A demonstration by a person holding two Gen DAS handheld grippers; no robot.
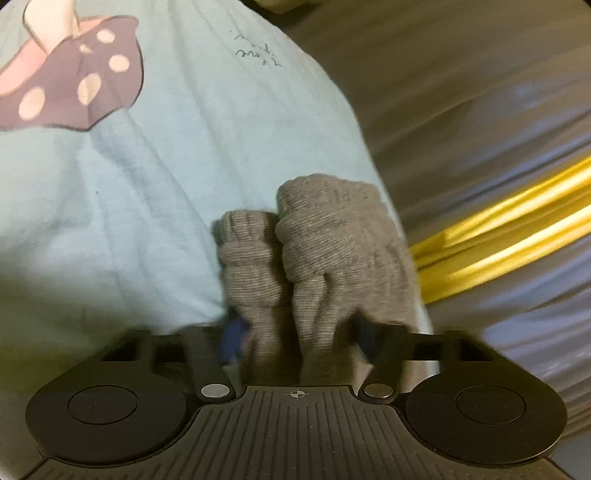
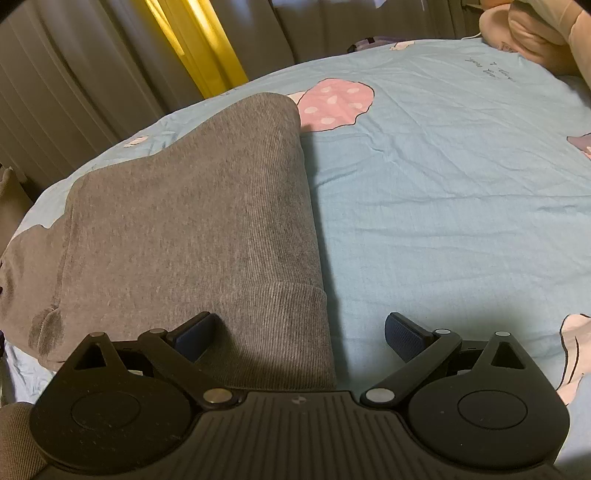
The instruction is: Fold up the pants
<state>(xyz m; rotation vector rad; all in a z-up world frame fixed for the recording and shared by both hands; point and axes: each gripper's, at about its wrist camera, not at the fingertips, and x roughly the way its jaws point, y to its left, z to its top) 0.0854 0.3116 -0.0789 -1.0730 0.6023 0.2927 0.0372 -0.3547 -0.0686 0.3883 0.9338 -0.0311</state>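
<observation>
Grey ribbed pants lie folded lengthwise on a light blue bed sheet, a cuffed hem nearest the right gripper. My right gripper is open, its jaws wide apart just above the hem, its left pad over the fabric, its right pad over the sheet. In the left wrist view my left gripper is shut on a bunched wad of the grey pants fabric, lifted above the sheet. The view is motion-blurred.
The sheet has mushroom prints: pink-spotted beyond the pants, purple-spotted in the left view. Grey curtains with a yellow strip hang behind the bed. A pink pillow lies at the far right corner.
</observation>
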